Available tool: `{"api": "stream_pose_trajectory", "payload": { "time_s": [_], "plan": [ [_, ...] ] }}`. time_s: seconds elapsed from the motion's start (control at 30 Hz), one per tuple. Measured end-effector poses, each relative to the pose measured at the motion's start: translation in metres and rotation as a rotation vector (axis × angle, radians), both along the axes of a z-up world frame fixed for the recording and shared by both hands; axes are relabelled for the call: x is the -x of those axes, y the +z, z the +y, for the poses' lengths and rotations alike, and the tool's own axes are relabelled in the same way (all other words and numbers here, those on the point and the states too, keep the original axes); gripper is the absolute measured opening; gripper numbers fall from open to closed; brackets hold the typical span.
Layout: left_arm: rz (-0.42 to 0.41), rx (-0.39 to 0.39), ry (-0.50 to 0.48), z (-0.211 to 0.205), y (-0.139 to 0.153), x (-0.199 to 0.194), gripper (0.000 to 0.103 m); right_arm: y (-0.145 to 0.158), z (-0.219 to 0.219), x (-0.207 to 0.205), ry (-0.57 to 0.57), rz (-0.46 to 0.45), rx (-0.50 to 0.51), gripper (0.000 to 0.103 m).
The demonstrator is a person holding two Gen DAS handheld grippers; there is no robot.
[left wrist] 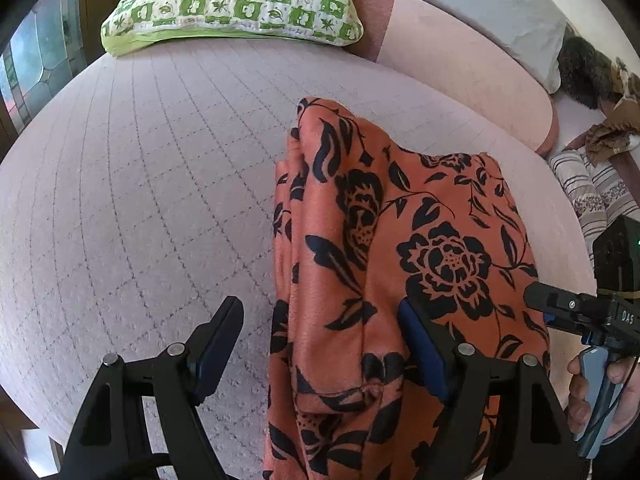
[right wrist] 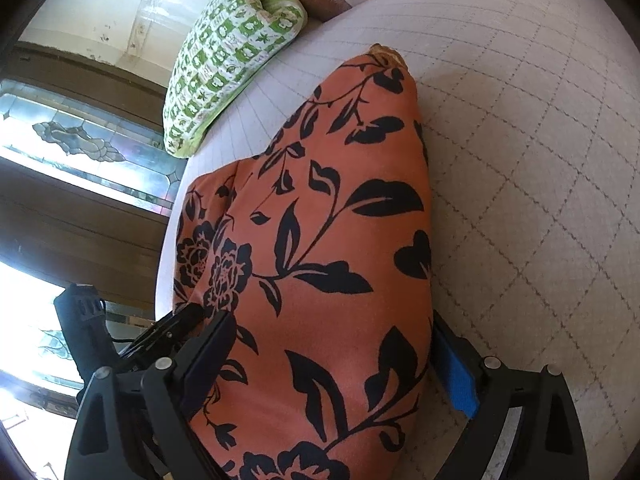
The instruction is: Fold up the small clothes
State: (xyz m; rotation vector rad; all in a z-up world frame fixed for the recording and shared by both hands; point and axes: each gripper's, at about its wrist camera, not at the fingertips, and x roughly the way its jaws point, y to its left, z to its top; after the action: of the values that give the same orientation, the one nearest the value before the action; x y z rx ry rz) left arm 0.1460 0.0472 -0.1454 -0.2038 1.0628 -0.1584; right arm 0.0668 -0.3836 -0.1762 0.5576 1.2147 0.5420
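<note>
An orange floral cloth (left wrist: 400, 248) lies folded on a quilted bed (left wrist: 140, 180); left tongs (left wrist: 320, 340) gape wide over its left edge, right tongs (right wrist: 332, 364) wide astride it.

**Cloth between open jaws on pink bed**

Orange cloth (left wrist: 404, 280) with black flowers, lying folded and bunched on pink quilted bedspread (left wrist: 152, 184). Left gripper (left wrist: 320, 344) low in frame, jaws wide apart: left finger over bare bedspread, right finger over the cloth, left edge of cloth between them, pads not pressing. Right gripper (left wrist: 538, 300) entering from right edge, tip at cloth's right edge, state unclear; hand (left wrist: 592, 396) on its grey handle. Green-and-white pillow (left wrist: 236, 4) at far end. Grey pillow (left wrist: 500, 12) and striped fabric (left wrist: 588, 188) to the right.
</note>
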Motion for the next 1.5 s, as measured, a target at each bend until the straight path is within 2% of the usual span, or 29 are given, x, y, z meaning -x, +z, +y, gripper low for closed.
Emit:
{"api": "stream_pose_trajectory", "payload": {
  "time_s": [0.1,0.2,0.27,0.37,0.4,0.47,0.5,0.53,0.57,0.6,0.73,0.83,0.93,1.0,1.03,1.07,1.1,1.13,1.17,1.2,1.23,1.27,1.3,1.33,1.4,1.47,1.5],
  "plan": [
    [-0.056,0.012,0.029,0.009,0.015,0.005,0.08,0.009,0.0,0.003,-0.021,-0.031,0.05,0.094],
    [-0.07,0.013,-0.001,0.01,0.028,0.015,0.08,0.036,-0.009,0.004,-0.075,-0.147,0.096,0.094],
    [-0.096,0.032,-0.023,0.005,0.039,0.034,0.08,0.056,-0.014,-0.002,-0.09,-0.213,0.077,0.094],
    [-0.117,0.12,-0.059,-0.002,0.043,0.052,0.08,0.069,-0.008,-0.017,-0.053,-0.242,0.009,0.094],
    [-0.093,0.123,-0.058,-0.006,0.035,0.056,0.078,0.069,-0.005,-0.02,-0.041,-0.24,-0.014,0.094],
    [0.052,0.071,-0.033,-0.014,-0.006,0.055,0.062,0.064,0.004,-0.031,-0.015,-0.224,-0.075,0.094],
    [0.092,0.055,-0.008,-0.013,-0.026,0.054,0.062,0.056,0.009,-0.038,-0.01,-0.197,-0.101,0.095],
    [0.055,0.062,0.0,-0.011,-0.026,0.059,0.063,0.039,0.013,-0.046,-0.007,-0.129,-0.11,0.094],
    [0.058,0.055,-0.006,-0.013,-0.019,0.059,0.062,0.019,0.014,-0.053,-0.02,-0.049,-0.101,0.094],
    [0.057,0.055,-0.007,-0.012,-0.009,0.058,0.06,0.014,0.013,-0.053,-0.042,-0.039,-0.112,0.094],
    [-0.108,0.03,-0.008,-0.007,0.045,0.051,0.059,0.041,0.007,-0.046,-0.034,-0.133,-0.088,0.094],
    [-0.157,0.092,-0.037,-0.012,0.067,0.026,0.059,0.047,-0.016,-0.055,-0.103,-0.155,-0.075,0.094],
    [-0.139,0.063,-0.102,-0.038,0.053,0.003,0.059,0.024,-0.038,-0.081,-0.185,-0.053,-0.118,0.094],
    [-0.031,0.011,-0.105,-0.05,0.023,-0.012,0.059,0.005,-0.034,-0.1,-0.193,0.009,-0.108,0.094],
    [0.002,-0.029,-0.099,-0.051,0.006,-0.016,0.056,-0.004,-0.031,-0.107,-0.187,0.039,-0.113,0.091],
    [-0.008,-0.059,-0.092,-0.053,-0.004,-0.015,0.056,-0.014,-0.029,-0.112,-0.171,0.078,-0.136,0.082],
    [-0.035,-0.071,-0.088,-0.055,-0.005,-0.012,0.057,-0.014,-0.024,-0.118,-0.166,0.081,-0.149,0.034],
    [-0.042,-0.083,-0.086,-0.056,-0.004,-0.011,0.057,-0.01,-0.021,-0.119,-0.154,0.081,-0.173,0.02],
    [-0.045,-0.088,-0.083,-0.057,-0.003,-0.011,0.057,0.002,-0.017,-0.117,-0.139,0.037,-0.158,0.02],
    [-0.045,-0.088,-0.086,-0.059,-0.004,-0.012,0.057,0.008,-0.013,-0.115,-0.131,-0.001,-0.102,0.02],
    [-0.044,-0.099,-0.088,-0.062,-0.004,-0.014,0.057,0.0,-0.009,-0.115,-0.14,0.008,0.037,0.028],
    [-0.044,-0.104,-0.089,-0.062,-0.003,-0.012,0.057,-0.008,-0.012,-0.113,-0.149,0.031,0.079,0.028],
    [-0.045,-0.104,-0.088,-0.061,-0.001,-0.01,0.057,-0.013,-0.018,-0.107,-0.174,0.032,0.026,0.033],
    [-0.045,-0.099,-0.087,-0.061,-0.001,-0.011,0.057,-0.009,-0.024,-0.1,-0.195,0.035,-0.023,0.056],
    [-0.05,-0.091,-0.09,-0.059,-0.001,-0.009,0.057,0.002,-0.03,-0.081,-0.199,0.034,-0.101,0.092],
    [-0.056,-0.095,-0.091,-0.059,-0.003,-0.006,0.057,0.022,-0.035,-0.047,-0.192,-0.022,-0.095,0.092],
    [-0.06,-0.098,-0.093,-0.058,-0.005,-0.002,0.057,0.024,-0.034,-0.035,-0.18,-0.017,-0.096,0.092]
  ]
}}
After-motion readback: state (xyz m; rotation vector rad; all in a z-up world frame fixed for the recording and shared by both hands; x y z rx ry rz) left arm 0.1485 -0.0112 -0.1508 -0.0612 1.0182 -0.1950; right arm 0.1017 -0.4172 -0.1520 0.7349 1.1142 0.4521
